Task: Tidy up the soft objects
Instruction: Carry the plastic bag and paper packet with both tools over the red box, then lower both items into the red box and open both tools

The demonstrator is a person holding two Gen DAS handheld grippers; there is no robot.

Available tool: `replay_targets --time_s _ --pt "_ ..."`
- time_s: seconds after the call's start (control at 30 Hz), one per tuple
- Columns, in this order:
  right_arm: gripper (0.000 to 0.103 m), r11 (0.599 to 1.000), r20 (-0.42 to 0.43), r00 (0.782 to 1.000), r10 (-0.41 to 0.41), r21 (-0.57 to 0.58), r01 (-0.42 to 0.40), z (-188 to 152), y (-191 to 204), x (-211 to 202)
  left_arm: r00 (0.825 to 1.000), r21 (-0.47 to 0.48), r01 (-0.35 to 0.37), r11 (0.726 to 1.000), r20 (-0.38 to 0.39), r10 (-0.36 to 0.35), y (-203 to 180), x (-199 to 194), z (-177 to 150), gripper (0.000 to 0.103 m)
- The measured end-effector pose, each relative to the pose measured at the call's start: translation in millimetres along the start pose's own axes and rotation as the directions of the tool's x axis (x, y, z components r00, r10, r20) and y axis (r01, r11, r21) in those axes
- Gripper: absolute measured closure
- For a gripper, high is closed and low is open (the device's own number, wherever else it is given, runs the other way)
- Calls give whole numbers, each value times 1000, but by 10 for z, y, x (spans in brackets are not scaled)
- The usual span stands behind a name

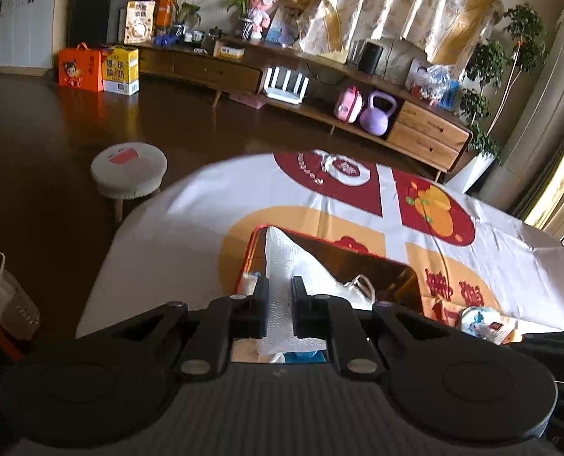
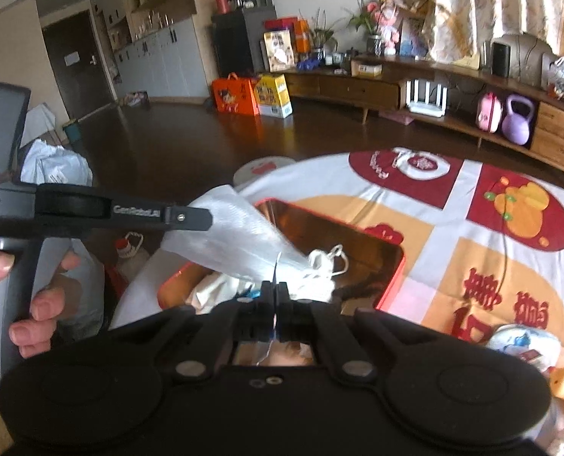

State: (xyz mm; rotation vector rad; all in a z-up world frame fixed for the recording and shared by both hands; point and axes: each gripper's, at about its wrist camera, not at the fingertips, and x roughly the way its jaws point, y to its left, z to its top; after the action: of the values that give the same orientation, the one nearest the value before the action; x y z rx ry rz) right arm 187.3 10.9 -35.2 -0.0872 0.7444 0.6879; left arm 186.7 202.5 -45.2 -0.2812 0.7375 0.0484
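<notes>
A white woven cloth bag (image 1: 304, 266) with cord loops (image 2: 335, 260) hangs over an open red-rimmed box (image 1: 415, 277) with a shiny copper inside. My left gripper (image 1: 280, 288) is shut on a fold of the bag near the box's left end. In the right wrist view the left gripper (image 2: 205, 219) shows side on, pinching the bag's (image 2: 240, 235) upper corner. My right gripper (image 2: 276, 290) is shut on a thin lower edge of the same bag, above the box (image 2: 394, 273). Cream fabric (image 2: 213, 292) lies inside the box below.
The box sits on a table under a red, orange and white cloth (image 1: 510, 250). A round white packet (image 1: 479, 323) lies at the near right. A padded stool (image 1: 129, 171) and an oil bottle (image 1: 4, 296) stand on the floor at left. A hand (image 2: 34, 304) holds the left gripper's handle.
</notes>
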Motion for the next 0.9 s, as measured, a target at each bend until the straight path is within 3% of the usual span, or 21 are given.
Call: replay_targets --time_s 0.4,0.63,0.9 --pt "103 999 -84 996 -33 -43 29 -144 -25 396 994 116 -51 992 -86 61 -78 485 -172 92" --pt "102 998 -99 994 -36 -59 31 -173 -34 476 990 143 -40 989 -126 58 -86 604 -231 92" --pt "91 997 -120 992 -46 -61 39 -189 -52 526 988 154 -42 987 -143 64 -124 668 -245 92"
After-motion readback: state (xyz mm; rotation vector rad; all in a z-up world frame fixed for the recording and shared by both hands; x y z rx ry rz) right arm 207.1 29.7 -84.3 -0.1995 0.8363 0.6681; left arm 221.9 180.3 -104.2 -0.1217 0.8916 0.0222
